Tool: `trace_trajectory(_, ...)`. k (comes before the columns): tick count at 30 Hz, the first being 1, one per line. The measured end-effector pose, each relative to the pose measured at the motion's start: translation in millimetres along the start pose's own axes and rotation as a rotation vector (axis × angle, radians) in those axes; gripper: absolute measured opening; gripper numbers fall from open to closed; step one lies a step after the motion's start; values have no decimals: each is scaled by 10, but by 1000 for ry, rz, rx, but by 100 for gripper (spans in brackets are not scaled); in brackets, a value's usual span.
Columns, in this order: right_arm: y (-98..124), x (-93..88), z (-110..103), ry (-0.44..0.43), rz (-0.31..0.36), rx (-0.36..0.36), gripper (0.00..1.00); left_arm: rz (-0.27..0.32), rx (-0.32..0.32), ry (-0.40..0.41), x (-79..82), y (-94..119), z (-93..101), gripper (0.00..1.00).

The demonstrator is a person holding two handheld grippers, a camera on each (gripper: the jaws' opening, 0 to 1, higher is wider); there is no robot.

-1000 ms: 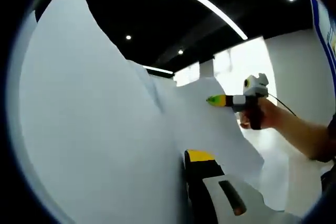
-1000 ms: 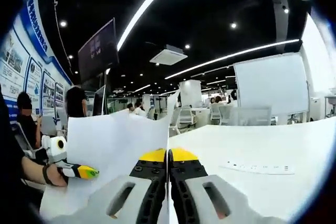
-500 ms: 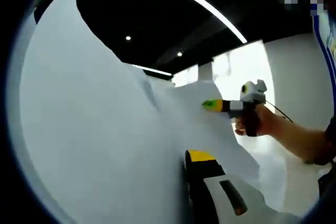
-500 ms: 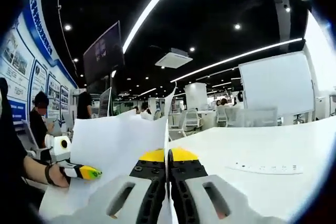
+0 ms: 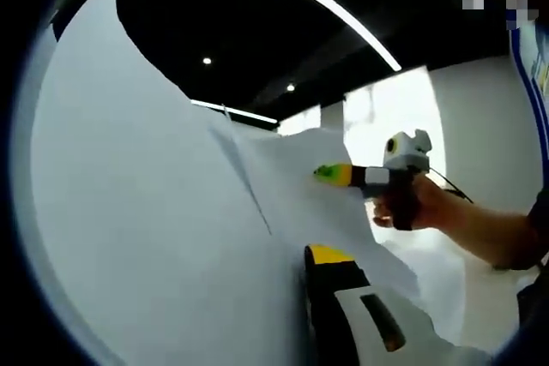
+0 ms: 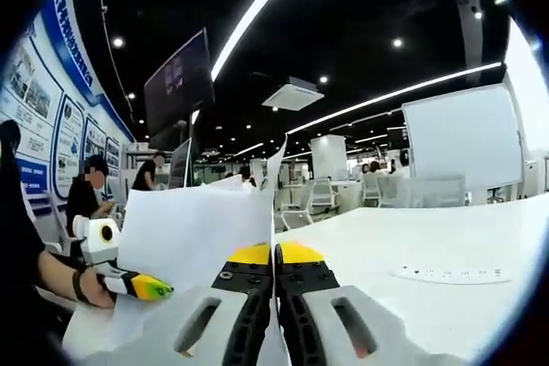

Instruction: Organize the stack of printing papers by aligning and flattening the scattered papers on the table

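Note:
A stack of white printing papers (image 5: 163,212) is held up in the air between both grippers, with the sheets fanned and uneven along the top. My left gripper (image 5: 307,256) is clamped on one edge; its yellow-tipped right jaw shows and the other jaw is hidden behind the paper. In the left gripper view, my right gripper (image 5: 326,174), held by a hand (image 5: 420,207), pinches the far edge. In the right gripper view, my right gripper (image 6: 274,255) is shut on the papers (image 6: 193,229), and my left gripper (image 6: 147,286) grips their lower left edge.
A white table (image 6: 403,242) stretches to the right, with a thin white strip (image 6: 450,274) lying on it. People sit at desks at the far left (image 6: 90,195). Whiteboards and chairs stand at the back.
In the left gripper view, the right gripper and the papers' far edge have drifted slightly left and down. The papers stay held by both grippers.

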State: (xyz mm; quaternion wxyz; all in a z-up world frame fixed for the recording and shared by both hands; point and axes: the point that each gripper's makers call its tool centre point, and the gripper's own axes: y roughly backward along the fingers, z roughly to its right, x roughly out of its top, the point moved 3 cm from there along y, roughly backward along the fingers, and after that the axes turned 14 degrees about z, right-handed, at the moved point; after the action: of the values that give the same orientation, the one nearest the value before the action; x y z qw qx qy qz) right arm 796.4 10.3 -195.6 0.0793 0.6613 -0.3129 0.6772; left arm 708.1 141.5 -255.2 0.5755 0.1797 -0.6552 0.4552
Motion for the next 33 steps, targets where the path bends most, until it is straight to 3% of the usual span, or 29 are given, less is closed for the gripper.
trace_trajectory(11,-159,-28,-234,-54,57,40,0,-3,-10,1,-1,-5,15,15)
trace_trajectory(33,-409,-169,-720,-96,58,161,0,1,-29,5,7,-12,60,15)
